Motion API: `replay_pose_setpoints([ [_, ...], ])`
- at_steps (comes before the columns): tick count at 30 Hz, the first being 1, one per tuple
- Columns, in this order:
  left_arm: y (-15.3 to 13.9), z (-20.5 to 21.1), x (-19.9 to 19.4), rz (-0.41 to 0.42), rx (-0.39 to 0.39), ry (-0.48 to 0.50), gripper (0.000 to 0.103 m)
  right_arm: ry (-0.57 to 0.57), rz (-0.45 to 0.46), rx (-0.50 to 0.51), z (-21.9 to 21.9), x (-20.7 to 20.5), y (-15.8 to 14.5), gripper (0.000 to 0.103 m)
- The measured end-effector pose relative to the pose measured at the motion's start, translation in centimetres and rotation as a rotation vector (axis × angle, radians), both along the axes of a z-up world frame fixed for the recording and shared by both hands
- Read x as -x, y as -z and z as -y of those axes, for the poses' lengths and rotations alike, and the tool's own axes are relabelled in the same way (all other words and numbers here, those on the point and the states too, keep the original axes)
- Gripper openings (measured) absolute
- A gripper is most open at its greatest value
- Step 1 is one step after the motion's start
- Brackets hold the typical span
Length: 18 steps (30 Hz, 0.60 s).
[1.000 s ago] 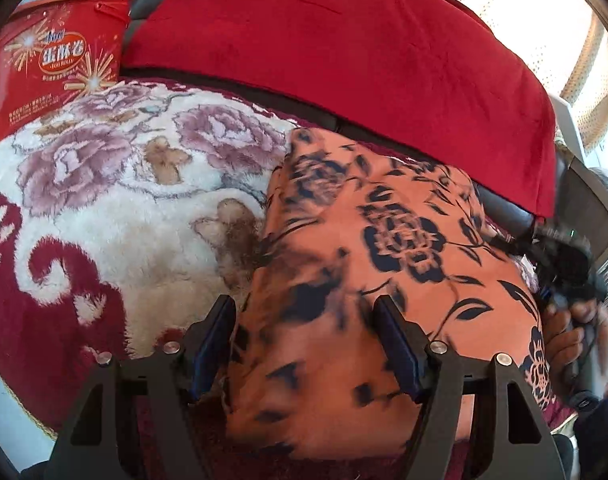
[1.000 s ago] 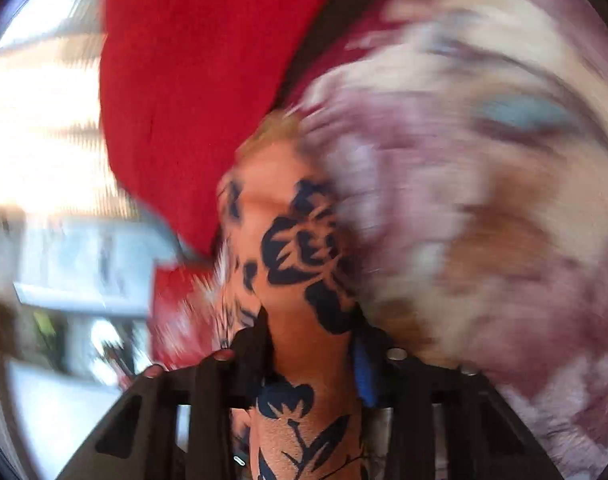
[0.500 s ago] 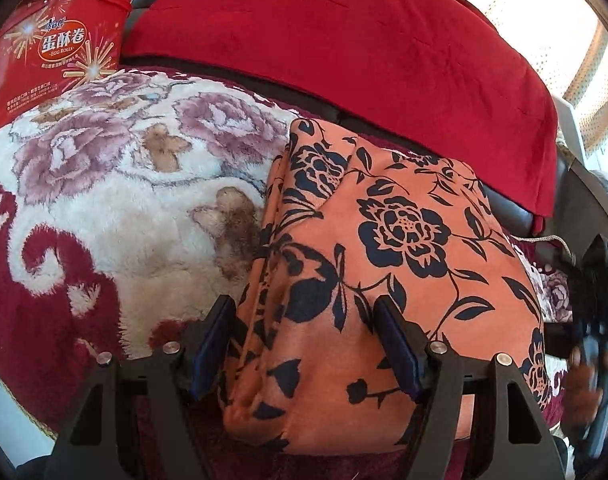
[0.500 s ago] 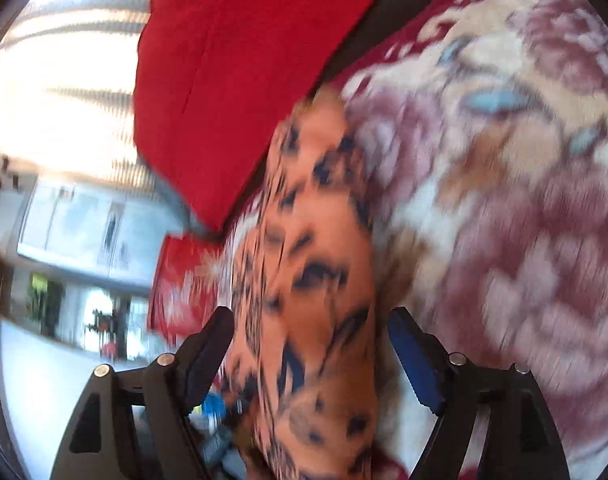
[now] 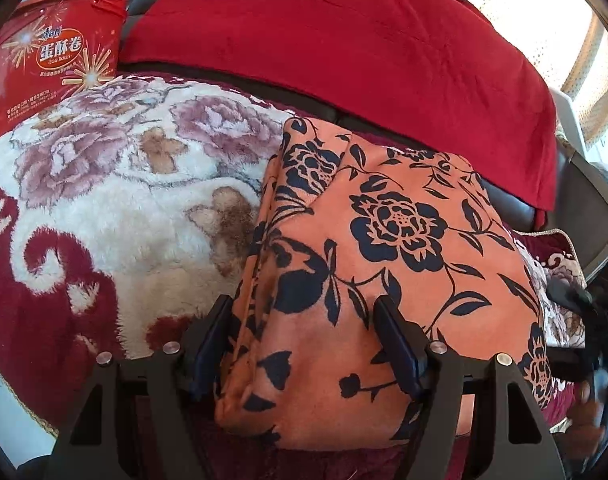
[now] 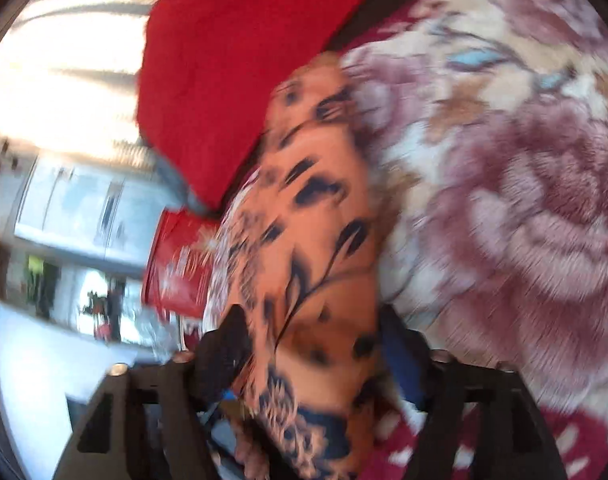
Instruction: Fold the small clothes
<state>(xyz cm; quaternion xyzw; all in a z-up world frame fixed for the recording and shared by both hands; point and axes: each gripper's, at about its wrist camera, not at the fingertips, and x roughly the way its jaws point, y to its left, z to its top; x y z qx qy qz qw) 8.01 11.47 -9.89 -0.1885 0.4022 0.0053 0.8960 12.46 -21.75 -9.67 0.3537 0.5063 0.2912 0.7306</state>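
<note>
One folded orange floral garment (image 5: 383, 264), one red box (image 5: 52, 56), two claws.

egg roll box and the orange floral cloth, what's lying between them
Only the plush rose-patterned blanket fills that stretch in the left wrist view: the red egg roll box stands at its far left edge, and the folded orange floral cloth rests on it.

Left claw (image 5: 304, 340): black frame, blue pads, silver screws.
</note>
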Motion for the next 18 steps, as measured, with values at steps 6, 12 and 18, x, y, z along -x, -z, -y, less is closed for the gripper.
replay_pose_setpoints([
  [6, 0.0, 0.5, -0.1, 0.0, -0.018, 0.002, 0.073, -0.034, -0.029, 0.115, -0.2, 0.2, 1.8, 0.04],
  [12, 0.1, 0.4, -0.2, -0.003, -0.014, -0.003, 0.073, -0.025, -0.028, 0.077, -0.5, 1.4, 0.4, 0.077],
  [18, 0.0, 0.3, -0.2, -0.003, -0.003, -0.001, 0.073, -0.05, -0.012, 0.176, -1.0, 2.2, 0.2, 0.045],
])
